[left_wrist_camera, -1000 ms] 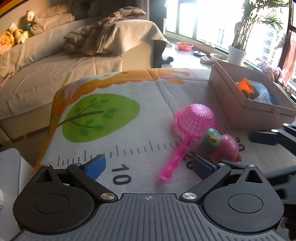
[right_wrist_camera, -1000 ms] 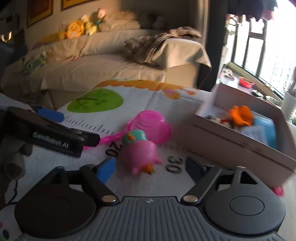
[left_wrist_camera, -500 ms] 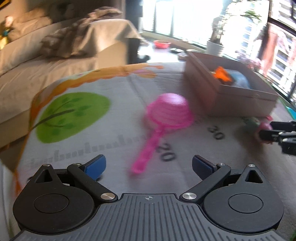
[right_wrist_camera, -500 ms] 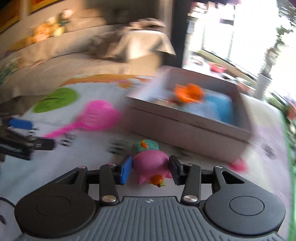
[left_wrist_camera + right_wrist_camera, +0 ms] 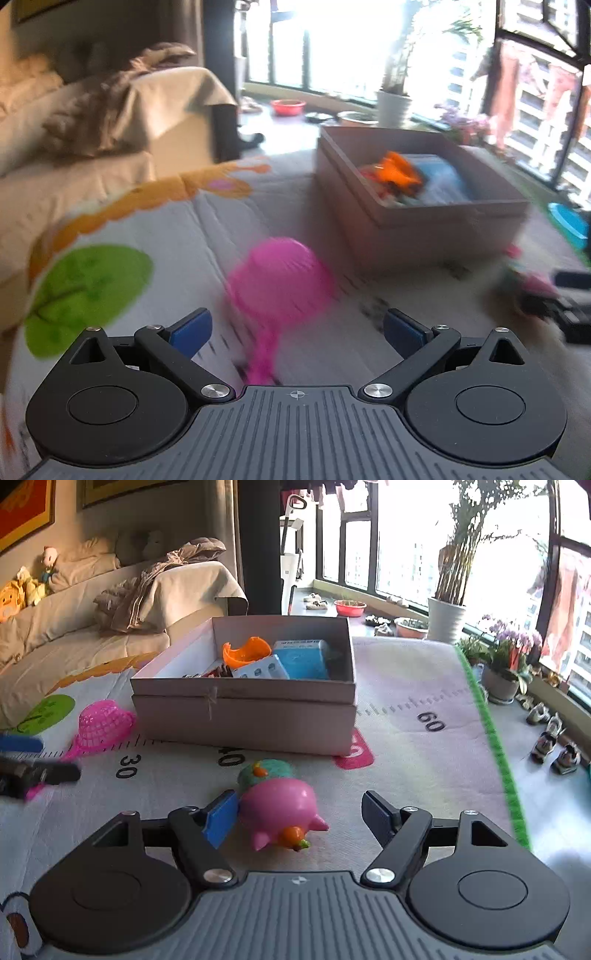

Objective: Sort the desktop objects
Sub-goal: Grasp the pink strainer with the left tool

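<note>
Several items already sit in the box (image 5: 243, 716). The right gripper (image 5: 301, 818), jaws opening, straddles the pink toy (image 5: 280, 808); the left gripper (image 5: 295, 328), fingers apart, faces the unsorted strainer (image 5: 280, 280).

A sofa (image 5: 74, 627) stands left of the window (image 5: 406, 546); a potted plant (image 5: 447, 620) and shoes (image 5: 554, 746) sit below it.

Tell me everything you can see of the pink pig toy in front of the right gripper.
The pink pig toy looks like glossy moulded plastic: a round pink body, small pointed pink nubs, an orange and green bit near the camera, and a teal part at its far end. It lies on its side on the printed mat, short of the cardboard box. The right gripper has opening jaws around it; the left pad looks touching, the right is clear.
</note>
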### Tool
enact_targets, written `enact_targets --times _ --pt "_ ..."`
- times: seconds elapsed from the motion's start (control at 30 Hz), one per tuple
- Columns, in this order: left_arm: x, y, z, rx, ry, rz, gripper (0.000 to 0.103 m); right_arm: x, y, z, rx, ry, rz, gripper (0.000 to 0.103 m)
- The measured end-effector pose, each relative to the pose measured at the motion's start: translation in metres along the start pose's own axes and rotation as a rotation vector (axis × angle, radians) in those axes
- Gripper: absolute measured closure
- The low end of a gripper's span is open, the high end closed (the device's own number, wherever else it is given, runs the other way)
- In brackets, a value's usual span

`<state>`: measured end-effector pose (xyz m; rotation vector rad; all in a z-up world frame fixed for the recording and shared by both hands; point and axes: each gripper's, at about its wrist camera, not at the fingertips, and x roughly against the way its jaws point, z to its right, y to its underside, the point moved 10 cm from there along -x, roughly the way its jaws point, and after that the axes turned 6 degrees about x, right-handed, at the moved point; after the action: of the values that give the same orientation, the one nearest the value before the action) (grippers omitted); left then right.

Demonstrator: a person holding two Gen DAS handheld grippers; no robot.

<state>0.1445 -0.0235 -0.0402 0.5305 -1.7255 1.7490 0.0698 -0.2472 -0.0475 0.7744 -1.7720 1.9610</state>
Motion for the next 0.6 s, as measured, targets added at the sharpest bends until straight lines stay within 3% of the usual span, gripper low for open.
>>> enact_targets --times 0.13,0.17,0.2,0.3,0.6 --pt "-0.030 -0.013 -0.003 -0.021 -0.053 -0.018 0.002 -0.002 0.002 -0.010 0.026 -0.002 0.010 0.029" --pt "-0.035 -0.015 -0.004 -0.015 -0.059 -0.023 0.007 0.000 0.002 -0.012 0.038 0.002 0.016 0.029" --pt "-0.039 -0.018 -0.003 -0.006 -0.060 -0.033 0.019 0.002 0.002 -0.013 0.054 0.008 0.025 0.028" --pt "-0.042 -0.018 -0.003 0.018 -0.046 -0.047 0.034 0.007 0.001 -0.012 0.079 0.011 0.041 0.026" --pt "0.011 0.025 0.019 0.016 0.101 -0.110 0.033 0.006 -0.007 -0.004 0.133 0.025 0.048 0.026"
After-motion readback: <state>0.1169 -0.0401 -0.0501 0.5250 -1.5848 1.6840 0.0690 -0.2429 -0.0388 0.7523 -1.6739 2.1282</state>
